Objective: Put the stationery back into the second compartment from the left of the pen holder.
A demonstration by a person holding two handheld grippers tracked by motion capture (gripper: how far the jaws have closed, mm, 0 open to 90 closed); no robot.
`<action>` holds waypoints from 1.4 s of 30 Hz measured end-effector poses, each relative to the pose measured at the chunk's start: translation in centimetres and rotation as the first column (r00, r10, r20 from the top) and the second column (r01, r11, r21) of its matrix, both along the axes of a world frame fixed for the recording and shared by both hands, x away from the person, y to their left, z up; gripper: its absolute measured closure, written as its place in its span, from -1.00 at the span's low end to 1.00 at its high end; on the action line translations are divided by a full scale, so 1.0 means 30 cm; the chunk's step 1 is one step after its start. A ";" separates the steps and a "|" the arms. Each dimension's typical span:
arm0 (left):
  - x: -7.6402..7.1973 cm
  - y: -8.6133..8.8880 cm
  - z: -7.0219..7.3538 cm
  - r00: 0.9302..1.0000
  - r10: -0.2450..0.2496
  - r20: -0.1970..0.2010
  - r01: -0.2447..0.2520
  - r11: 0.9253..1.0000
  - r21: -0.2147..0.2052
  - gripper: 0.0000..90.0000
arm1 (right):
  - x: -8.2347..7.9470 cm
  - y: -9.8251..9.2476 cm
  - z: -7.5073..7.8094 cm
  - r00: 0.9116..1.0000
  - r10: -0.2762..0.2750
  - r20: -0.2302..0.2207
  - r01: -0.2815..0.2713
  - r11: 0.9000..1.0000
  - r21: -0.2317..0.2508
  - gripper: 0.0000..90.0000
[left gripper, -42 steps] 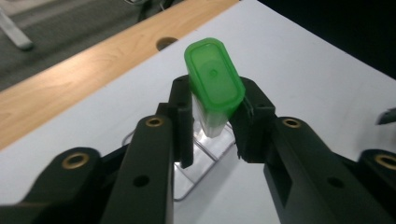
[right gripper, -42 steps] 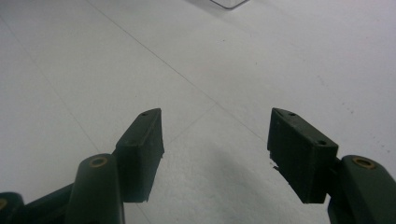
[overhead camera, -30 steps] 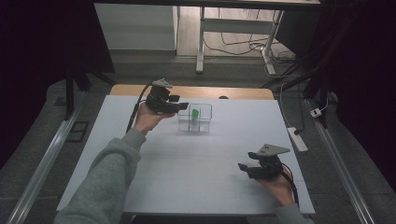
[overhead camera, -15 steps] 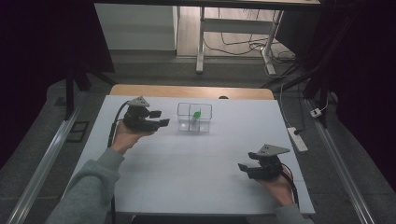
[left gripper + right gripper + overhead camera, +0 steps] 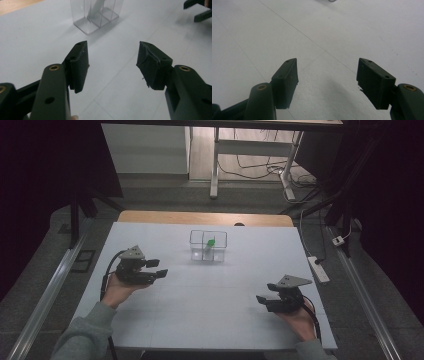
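Note:
A small clear box (image 5: 208, 252) with partitions stands toward the far middle of the white table (image 5: 210, 320), with a small green thing (image 5: 211, 242) inside it. My left gripper (image 5: 159, 268) is held low over the table's left side, well apart from the box, and points to the right. Its jaws stand open with nothing between them. In the left gripper view the left gripper (image 5: 112, 57) frames bare table, with the clear box (image 5: 96, 15) ahead. My right gripper (image 5: 265, 293) rests low near the front right, open and holding nothing. The right gripper (image 5: 327, 72) looks onto bare tabletop.
A wooden strip (image 5: 200, 217) borders the table's far edge. A power strip (image 5: 318, 268) lies off the right edge, and metal rails run along both sides on the floor. The other gripper's jaws (image 5: 200, 11) show at the top right of the left gripper view.
My left hand has drawn away from the clear box, moving left, toward the person and lower over the table. The right hand has kept still.

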State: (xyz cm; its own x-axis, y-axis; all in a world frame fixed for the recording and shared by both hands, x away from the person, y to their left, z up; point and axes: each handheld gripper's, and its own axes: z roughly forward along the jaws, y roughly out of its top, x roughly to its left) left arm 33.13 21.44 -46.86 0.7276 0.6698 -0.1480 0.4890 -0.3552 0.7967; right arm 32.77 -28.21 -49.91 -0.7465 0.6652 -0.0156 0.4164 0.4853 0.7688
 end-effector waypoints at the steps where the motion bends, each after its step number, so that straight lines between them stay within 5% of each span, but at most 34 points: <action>1: -0.011 0.003 -0.007 1.000 0.003 -0.005 -0.003 1.000 0.000 -0.07 | -0.001 -0.003 0.001 1.000 -0.003 -0.003 0.003 1.000 -0.004 -0.27; 6: -0.059 0.018 -0.039 1.000 0.009 -0.005 -0.008 0.999 0.045 -0.11 | -0.003 -0.020 0.001 1.000 -0.009 0.000 0.009 1.000 0.003 -0.27; 22: -0.145 0.084 -0.150 0.995 0.079 -0.058 -0.075 0.995 0.070 -0.21 | -0.011 -0.040 -0.003 1.000 -0.007 0.012 0.007 1.000 -0.002 -0.28; 42: -0.146 0.085 -0.148 0.996 0.074 -0.045 -0.071 0.995 0.068 -0.28 | -0.017 -0.040 -0.003 1.000 0.000 0.021 0.001 1.000 -0.015 -0.29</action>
